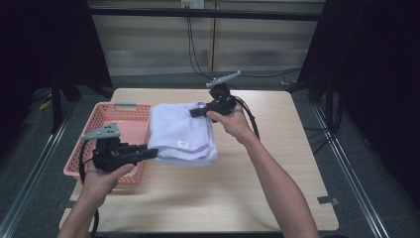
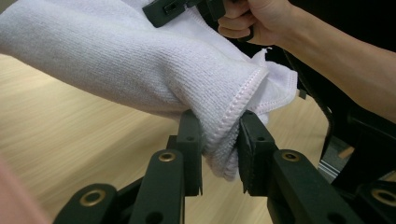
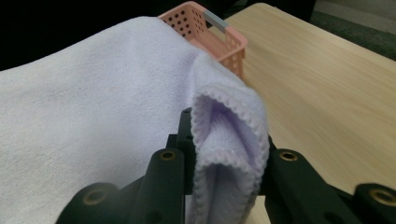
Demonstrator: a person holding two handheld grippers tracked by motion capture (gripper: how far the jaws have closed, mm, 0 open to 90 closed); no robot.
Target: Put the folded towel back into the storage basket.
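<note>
A folded white towel (image 1: 181, 130) hangs between both grippers above the wooden table (image 1: 277, 163), with a small label on its top face. My left gripper (image 1: 151, 152) pinches the near left corner; in the left gripper view the towel (image 2: 140, 60) has its hemmed edge squeezed between the jaws of my left gripper (image 2: 220, 154). My right gripper (image 1: 195, 112) holds the far right corner. In the right gripper view the doubled hem of the towel (image 3: 84, 121) stands clamped in my right gripper (image 3: 227, 158).
A pink perforated basket (image 1: 106, 124) with a grey handle sits at the table's left side, partly under the towel; it also appears as the basket (image 3: 219, 37) beyond the cloth. Dark curtains and cables lie past the far edge.
</note>
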